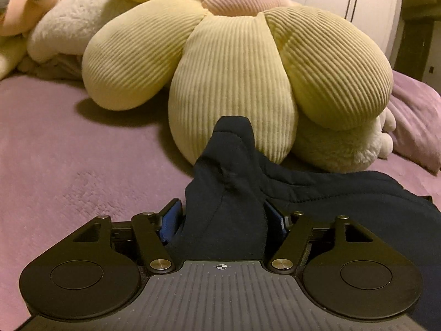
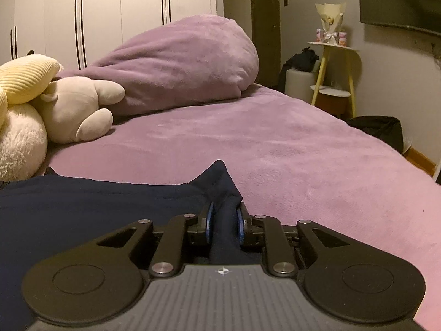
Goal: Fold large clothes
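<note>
A dark navy garment [image 1: 330, 193] lies on the purple bed cover [image 1: 69, 165] and runs off to the right in the left wrist view. A bunched corner of it stands up between the blue pads of my left gripper [image 1: 222, 215]. Those jaws stand wide, and the left pad [image 1: 171, 220] is clear of the cloth. In the right wrist view the same garment [image 2: 82, 207] spreads to the left. Another corner of it is pinched between the close-set pads of my right gripper [image 2: 224, 220]. Both grippers are low over the bed.
A big yellow flower cushion [image 1: 234, 63] and white plush toys [image 2: 74, 110] sit just beyond the garment. A rolled purple blanket [image 2: 179, 63] lies further back. The bed edge falls away at right, near a yellow side table [image 2: 333, 63] and a dark bag [image 2: 377, 129]. White wardrobes [image 2: 110, 13] stand behind.
</note>
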Action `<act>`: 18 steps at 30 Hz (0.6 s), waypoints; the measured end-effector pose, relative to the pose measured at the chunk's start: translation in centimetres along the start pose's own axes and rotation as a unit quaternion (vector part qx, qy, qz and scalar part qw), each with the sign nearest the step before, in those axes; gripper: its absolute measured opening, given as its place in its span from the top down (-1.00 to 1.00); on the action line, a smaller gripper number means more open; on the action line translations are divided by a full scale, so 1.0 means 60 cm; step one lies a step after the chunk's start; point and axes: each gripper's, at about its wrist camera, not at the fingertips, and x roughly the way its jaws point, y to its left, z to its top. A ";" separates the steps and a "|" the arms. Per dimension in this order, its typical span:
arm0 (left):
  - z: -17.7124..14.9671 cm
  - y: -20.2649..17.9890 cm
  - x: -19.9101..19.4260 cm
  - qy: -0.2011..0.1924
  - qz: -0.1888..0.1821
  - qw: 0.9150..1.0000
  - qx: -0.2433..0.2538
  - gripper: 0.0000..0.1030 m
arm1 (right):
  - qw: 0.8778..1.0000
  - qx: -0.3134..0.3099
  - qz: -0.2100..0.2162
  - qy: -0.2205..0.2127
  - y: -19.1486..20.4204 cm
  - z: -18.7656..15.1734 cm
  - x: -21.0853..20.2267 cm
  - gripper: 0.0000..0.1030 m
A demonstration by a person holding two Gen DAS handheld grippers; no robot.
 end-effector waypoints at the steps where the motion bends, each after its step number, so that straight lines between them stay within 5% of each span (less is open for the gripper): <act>1: 0.000 0.003 0.003 0.001 -0.002 1.000 -0.003 -0.41 | 1.000 0.004 0.003 -0.001 -0.001 -0.002 0.001 0.65; 18: 0.004 0.014 0.010 0.006 -0.016 1.000 -0.025 -0.48 | 1.000 0.015 0.004 -0.002 -0.009 -0.001 0.003 0.63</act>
